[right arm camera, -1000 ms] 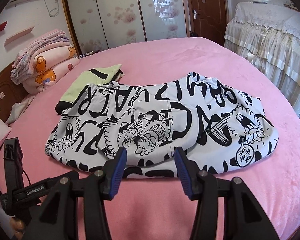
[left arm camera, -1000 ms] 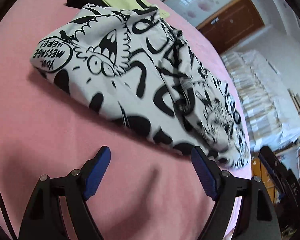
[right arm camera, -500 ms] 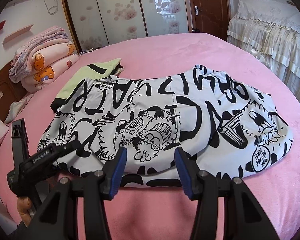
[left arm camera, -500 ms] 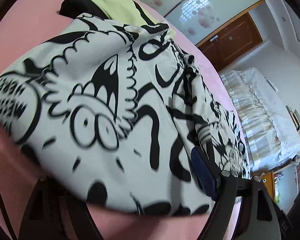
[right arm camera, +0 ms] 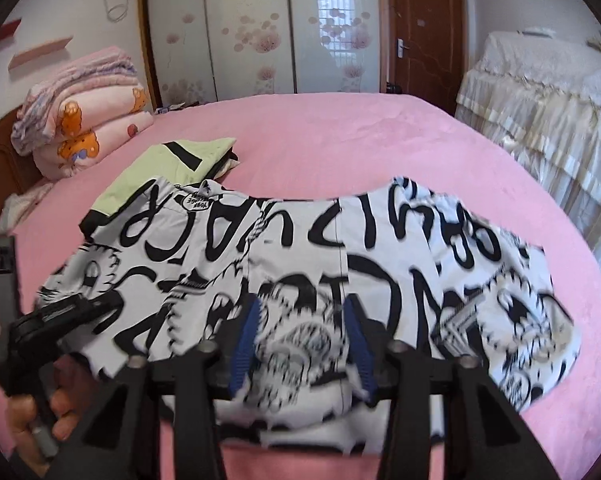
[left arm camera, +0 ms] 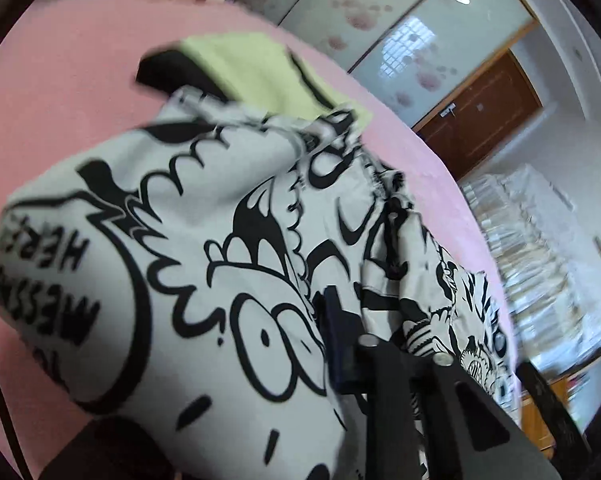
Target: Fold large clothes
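Note:
A large white garment (right arm camera: 380, 264) with black cartoon print lies spread across the pink bed (right arm camera: 340, 140). My right gripper (right arm camera: 302, 332) is at its near hem. Bunched cloth fills the gap between the blue pads (right arm camera: 244, 344), and the jaws are closing. My left gripper (right arm camera: 96, 306), held by a hand (right arm camera: 40, 412), is at the garment's left end. In the left wrist view the garment (left arm camera: 180, 240) drapes over one finger of the left gripper (left arm camera: 320, 320) and hides it. The other blue pad (left arm camera: 340, 352) presses against the cloth as the jaws close.
A folded green and black garment (right arm camera: 168, 164) lies just beyond the printed one and touches its far left corner. Stacked pink blankets (right arm camera: 84, 120) sit at the bed's left. Wardrobe doors (right arm camera: 252, 28) and a brown door (right arm camera: 424, 28) stand behind. Cream-covered furniture (right arm camera: 540, 112) is on the right.
The left gripper moved forward onto the garment's end and its jaws came together on the cloth. The right gripper moved up to the near hem and its jaws narrowed around the cloth.

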